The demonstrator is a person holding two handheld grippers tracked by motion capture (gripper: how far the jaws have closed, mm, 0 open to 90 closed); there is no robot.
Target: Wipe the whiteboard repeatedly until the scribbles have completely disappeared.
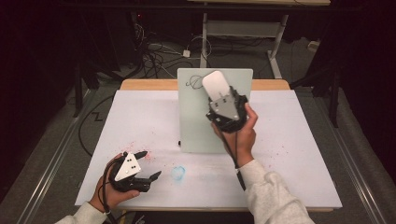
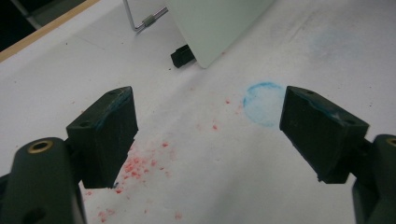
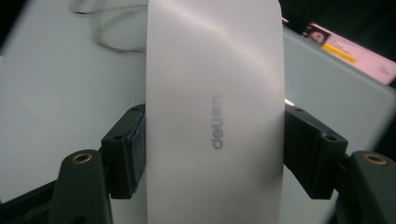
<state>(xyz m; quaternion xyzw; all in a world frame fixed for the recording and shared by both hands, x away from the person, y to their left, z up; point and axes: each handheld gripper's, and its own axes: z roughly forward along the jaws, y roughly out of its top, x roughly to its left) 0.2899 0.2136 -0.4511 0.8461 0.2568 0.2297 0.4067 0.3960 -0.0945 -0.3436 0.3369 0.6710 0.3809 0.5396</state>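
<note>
Two handheld black two-jaw grippers work over a white sheet-covered table whose wooden edge shows along the far side. The right gripper is raised over the pale green upright rectangular board standing mid-table; its jaws are closed on the sides of a flat white oblong eraser with rounded ends, printed with grey lettering in the right gripper view, where the black pads press against both long edges. The eraser's far end lies near a dark scribbled mark at the board's upper left; whether it touches the board surface cannot be determined. The left gripper sits low near the front left of the table, jaws spread wide with nothing between them; in the left gripper view both pads hover over the sheet. The surface carries scattered red specks beneath and ahead of the left gripper, and a faint blue smudged ring just to its right, also visible beside one pad in the left gripper view. A small black foot supports the board's base. Beyond the table, the room is dark, with grey floor, tangled black cables and a white metal desk frame.
</note>
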